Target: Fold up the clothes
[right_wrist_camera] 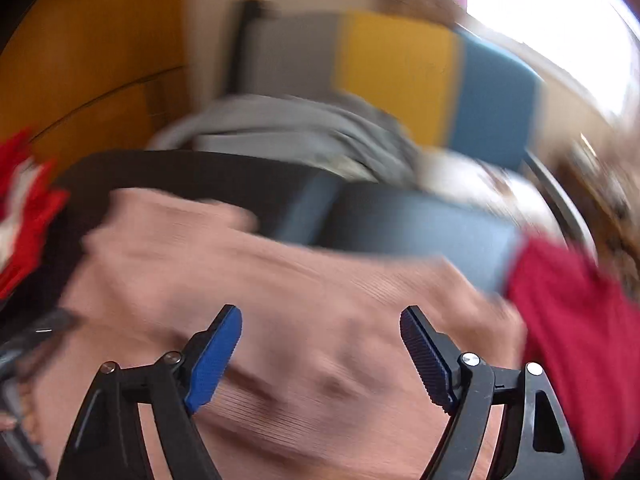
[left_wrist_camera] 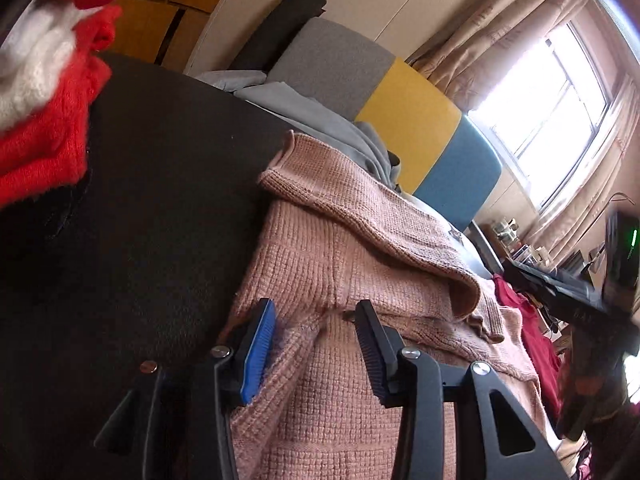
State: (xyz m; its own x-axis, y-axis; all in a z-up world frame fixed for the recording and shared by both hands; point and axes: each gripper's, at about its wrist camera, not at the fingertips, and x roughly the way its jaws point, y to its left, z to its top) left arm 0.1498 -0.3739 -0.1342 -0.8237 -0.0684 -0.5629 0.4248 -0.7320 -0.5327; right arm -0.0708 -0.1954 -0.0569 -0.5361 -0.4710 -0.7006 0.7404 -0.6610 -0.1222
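A pink knit sweater [left_wrist_camera: 340,240] lies spread over a black surface [left_wrist_camera: 160,200], with one flap folded back across its top. My left gripper [left_wrist_camera: 314,308] stands half open low over the sweater's near part. A raised fold of knit sits between its fingers, touching the blue pad [left_wrist_camera: 258,352], while the other pad is clear of it. In the blurred right wrist view, my right gripper [right_wrist_camera: 320,314] is wide open just above the same pink sweater [right_wrist_camera: 280,280], with nothing held between its pads.
A red and white garment [left_wrist_camera: 40,120] lies at the left, a dark red one [right_wrist_camera: 580,320] at the right. Grey cloth [left_wrist_camera: 320,116] is piled before a grey, yellow and blue headboard [left_wrist_camera: 408,112]. A dark blue slab [right_wrist_camera: 400,228] lies beyond the sweater. Window and curtains at the right.
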